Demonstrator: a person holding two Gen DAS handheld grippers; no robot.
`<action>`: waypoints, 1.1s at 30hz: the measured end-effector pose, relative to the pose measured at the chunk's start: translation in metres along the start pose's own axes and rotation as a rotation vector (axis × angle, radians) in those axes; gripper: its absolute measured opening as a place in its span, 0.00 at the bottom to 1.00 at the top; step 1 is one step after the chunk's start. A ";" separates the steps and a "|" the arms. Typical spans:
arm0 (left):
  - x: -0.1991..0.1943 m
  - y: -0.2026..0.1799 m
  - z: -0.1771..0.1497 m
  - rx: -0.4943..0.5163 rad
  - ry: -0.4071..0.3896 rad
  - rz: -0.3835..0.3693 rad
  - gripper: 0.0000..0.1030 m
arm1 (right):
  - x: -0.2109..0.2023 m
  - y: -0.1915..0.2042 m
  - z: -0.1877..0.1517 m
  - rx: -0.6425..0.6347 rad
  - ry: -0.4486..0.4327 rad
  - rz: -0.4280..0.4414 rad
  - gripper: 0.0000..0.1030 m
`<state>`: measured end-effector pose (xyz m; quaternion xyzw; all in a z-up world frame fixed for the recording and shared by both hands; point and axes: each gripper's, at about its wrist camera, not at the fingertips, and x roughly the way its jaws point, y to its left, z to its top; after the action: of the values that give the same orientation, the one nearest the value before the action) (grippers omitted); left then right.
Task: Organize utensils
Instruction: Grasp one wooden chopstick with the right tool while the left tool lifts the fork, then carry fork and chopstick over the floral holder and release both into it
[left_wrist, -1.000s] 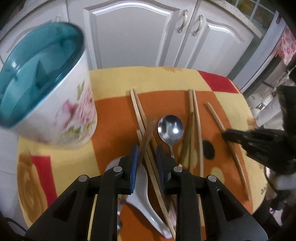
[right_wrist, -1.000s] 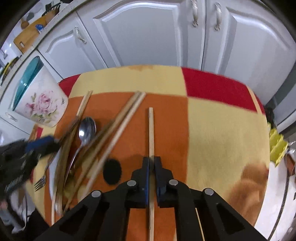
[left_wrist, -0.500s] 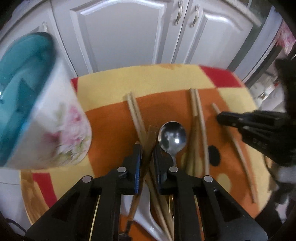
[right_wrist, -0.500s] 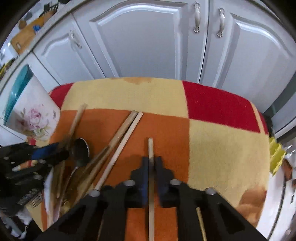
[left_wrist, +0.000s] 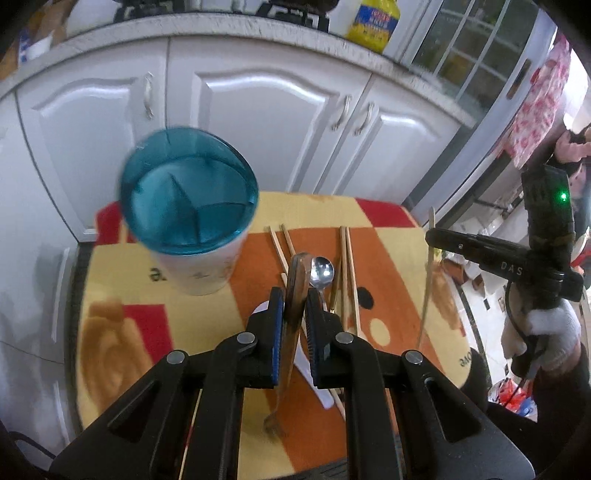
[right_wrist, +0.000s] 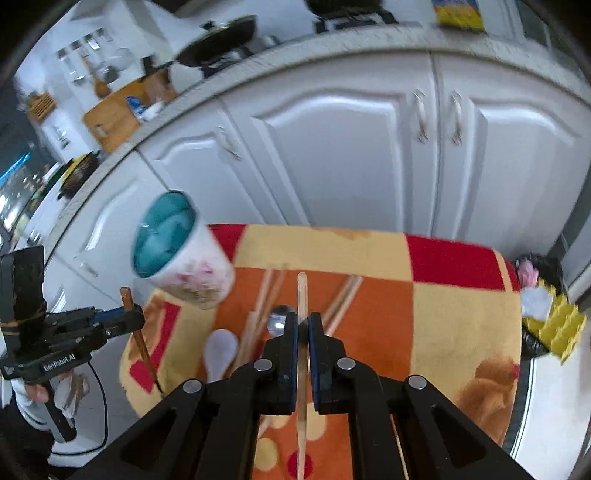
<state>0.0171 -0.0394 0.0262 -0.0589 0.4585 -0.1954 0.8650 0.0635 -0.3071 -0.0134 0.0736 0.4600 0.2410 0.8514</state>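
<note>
My left gripper (left_wrist: 294, 295) is shut on a dark brown wooden utensil (left_wrist: 291, 332), lifted above the table; it also shows in the right wrist view (right_wrist: 138, 332). My right gripper (right_wrist: 302, 321) is shut on a pale chopstick (right_wrist: 302, 295), held upright in the air; the left wrist view shows it (left_wrist: 428, 280) too. The floral holder with a teal divided insert (left_wrist: 190, 206) stands at the table's left, also in the right wrist view (right_wrist: 177, 251). A metal spoon (left_wrist: 322, 273), several chopsticks (left_wrist: 347, 266) and a white spoon (right_wrist: 221, 350) lie on the cloth.
The round table (left_wrist: 122, 332) has an orange, yellow and red cloth. White cabinet doors (left_wrist: 266, 122) stand close behind it. A bin with yellow cartons (right_wrist: 554, 325) sits on the floor at the right.
Both grippers have risen well above the table, each lifting its utensil off the cloth. The holder now appears farther and lower in both views.
</note>
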 end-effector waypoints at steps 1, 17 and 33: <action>-0.010 0.001 -0.001 -0.003 -0.013 -0.003 0.09 | -0.005 0.010 0.003 -0.024 -0.008 0.004 0.05; -0.112 0.012 0.037 -0.008 -0.181 -0.034 0.08 | -0.065 0.088 0.060 -0.168 -0.161 0.083 0.05; -0.101 0.059 0.119 -0.004 -0.265 0.179 0.08 | -0.037 0.153 0.178 -0.226 -0.314 0.122 0.05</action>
<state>0.0804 0.0447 0.1559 -0.0447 0.3441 -0.1071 0.9317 0.1395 -0.1737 0.1684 0.0421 0.2862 0.3278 0.8994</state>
